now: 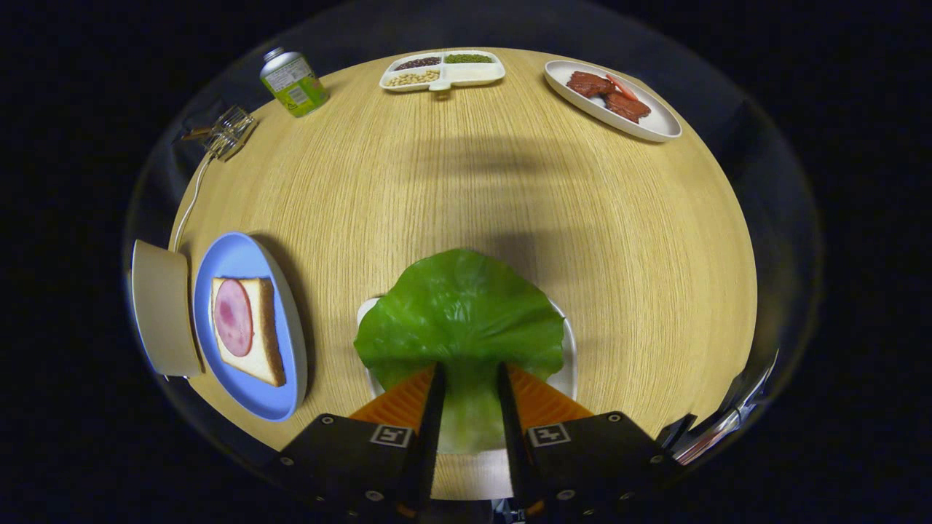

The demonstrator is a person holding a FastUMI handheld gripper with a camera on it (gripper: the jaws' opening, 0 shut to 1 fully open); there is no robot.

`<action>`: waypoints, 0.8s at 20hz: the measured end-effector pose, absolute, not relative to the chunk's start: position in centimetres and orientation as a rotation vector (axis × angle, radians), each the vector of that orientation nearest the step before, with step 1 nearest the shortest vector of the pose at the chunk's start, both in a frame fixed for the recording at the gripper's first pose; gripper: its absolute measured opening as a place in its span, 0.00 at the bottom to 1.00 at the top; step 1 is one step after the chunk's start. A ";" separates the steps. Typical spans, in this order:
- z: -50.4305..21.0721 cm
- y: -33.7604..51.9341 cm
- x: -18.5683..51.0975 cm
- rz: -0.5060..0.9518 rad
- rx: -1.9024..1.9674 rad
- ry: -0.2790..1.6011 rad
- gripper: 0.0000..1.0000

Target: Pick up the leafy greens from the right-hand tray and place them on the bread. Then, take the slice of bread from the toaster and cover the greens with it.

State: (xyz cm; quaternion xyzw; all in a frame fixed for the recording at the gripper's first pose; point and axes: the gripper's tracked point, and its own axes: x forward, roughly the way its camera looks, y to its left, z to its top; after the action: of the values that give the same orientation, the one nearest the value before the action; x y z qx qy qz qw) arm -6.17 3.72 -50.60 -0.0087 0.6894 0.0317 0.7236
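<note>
One glossy green leaf (pixel 461 313), stem between the tongs (pixel 470 372).

The gripper (pixel 470 371) points forward and downward over the table top. Its two fingers (pixel 435 407) stand roughly parallel, tips converging slightly, with a narrow gap between them. The pale stem end of the lettuce leaf (pixel 462 313) fills that gap, and both inner finger faces lie against its sides. The broad part of the leaf spreads out just ahead of the fingertips. The fingers are level with each other, neither tip leading. The two blocks of the gripper body sit behind the fingers, one each side, each bearing a square marker. The hand holding the gripper cannot be made out.
</note>
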 end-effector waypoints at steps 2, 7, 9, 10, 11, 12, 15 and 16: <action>-50.5 3.9 -6.3 0.063 0.030 1.521 0.21; -49.1 4.7 -6.2 0.076 0.131 1.502 0.04; -48.1 5.2 -6.3 0.090 0.151 1.488 0.04; -47.5 5.7 -6.2 0.101 0.166 1.478 0.04; -46.8 6.2 -6.2 0.112 0.181 1.468 0.03; -46.2 6.6 -5.9 0.127 0.187 1.449 0.02; -46.5 5.2 -5.4 0.087 0.120 1.431 0.01; -46.7 5.1 -5.7 0.080 0.119 1.449 0.01</action>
State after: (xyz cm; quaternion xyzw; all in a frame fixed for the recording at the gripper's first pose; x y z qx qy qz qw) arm -5.73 5.12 -46.70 0.0545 0.6621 0.0367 0.7466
